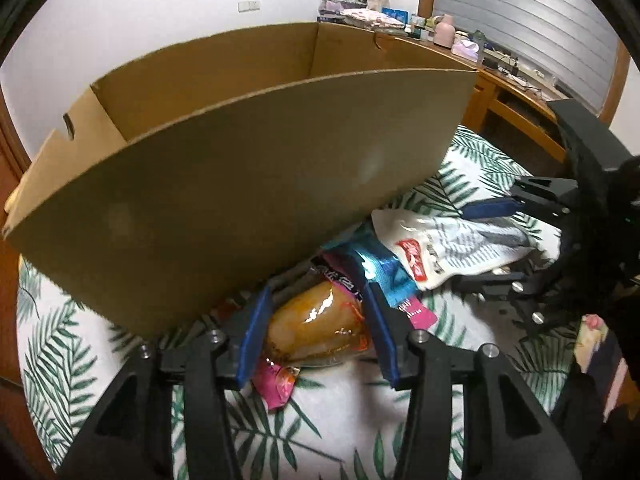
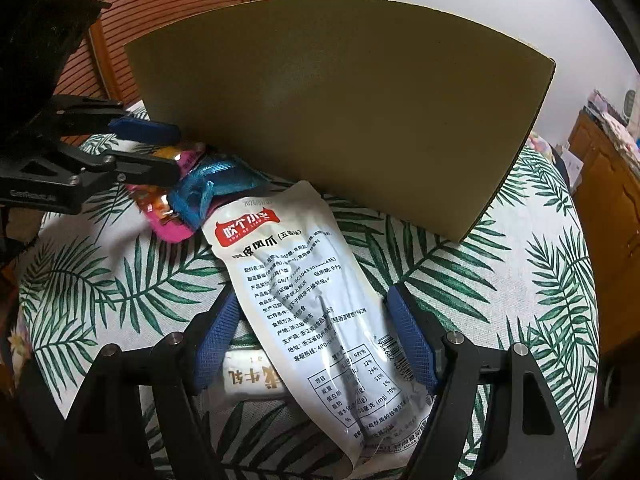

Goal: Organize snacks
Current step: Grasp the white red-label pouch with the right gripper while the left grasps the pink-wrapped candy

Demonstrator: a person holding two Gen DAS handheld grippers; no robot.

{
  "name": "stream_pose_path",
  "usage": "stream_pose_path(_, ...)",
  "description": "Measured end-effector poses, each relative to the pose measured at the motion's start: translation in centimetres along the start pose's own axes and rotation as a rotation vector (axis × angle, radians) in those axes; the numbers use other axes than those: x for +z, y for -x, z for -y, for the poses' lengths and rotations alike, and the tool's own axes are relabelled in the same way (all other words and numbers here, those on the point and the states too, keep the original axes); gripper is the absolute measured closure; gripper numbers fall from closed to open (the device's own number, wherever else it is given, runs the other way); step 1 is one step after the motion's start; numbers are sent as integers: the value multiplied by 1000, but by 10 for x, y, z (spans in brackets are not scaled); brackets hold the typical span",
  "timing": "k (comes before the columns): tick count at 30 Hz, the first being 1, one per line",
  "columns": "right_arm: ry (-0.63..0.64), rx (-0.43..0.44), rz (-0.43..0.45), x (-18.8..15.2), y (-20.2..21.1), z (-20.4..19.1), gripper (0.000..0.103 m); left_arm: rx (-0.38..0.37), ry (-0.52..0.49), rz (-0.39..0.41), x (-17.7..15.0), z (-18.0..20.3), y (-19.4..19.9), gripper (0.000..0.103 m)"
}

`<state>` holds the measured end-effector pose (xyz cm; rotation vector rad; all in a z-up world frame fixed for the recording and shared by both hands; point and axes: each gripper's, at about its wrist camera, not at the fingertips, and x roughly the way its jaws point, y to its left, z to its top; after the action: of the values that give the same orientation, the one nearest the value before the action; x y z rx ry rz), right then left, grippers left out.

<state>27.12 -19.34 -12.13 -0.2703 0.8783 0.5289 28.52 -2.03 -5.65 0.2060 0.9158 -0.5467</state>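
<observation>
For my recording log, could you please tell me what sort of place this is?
Most likely a room in a home, perhaps a bedroom: a white leaf-print cloth covers the work surface, a cluttered wooden desk stands beside a shuttered window, and a slatted wooden door is behind.

left wrist cam: your low, close view toward the cardboard box (image 1: 240,168), desk behind.
right wrist cam: close, low, facing the box's flap.
shared: white pouch (image 1: 448,248) (image 2: 320,312), both grippers.

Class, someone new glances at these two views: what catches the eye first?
The big open cardboard box fills the back of the leaf-print cloth. In front, the right gripper straddles a white snack pouch, while the left gripper brackets an orange-brown clear packet.
</observation>
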Motion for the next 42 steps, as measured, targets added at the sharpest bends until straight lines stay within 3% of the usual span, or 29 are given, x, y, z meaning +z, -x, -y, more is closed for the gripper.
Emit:
stream_pose_path(7, 0, 0, 0, 0, 0, 0, 26, -19, -15, -29, -15, 12, 14, 55)
stream_pose_path(15, 0, 0, 1, 0, 0, -1, 26, -19, -48, -11, -24, 20, 34, 55)
stream_pose_path(27, 0, -1, 1, 1, -1, 0, 26, 75, -186, -65, -39, 26, 39, 55)
stream_pose_path(34, 0, -1, 1, 1, -1, 0, 25, 110, -275, -87, -28, 31, 29, 54)
stream_pose_path(42, 0, -1, 1, 1, -1, 0, 25, 98, -283, -115, -8, 34, 3, 52)
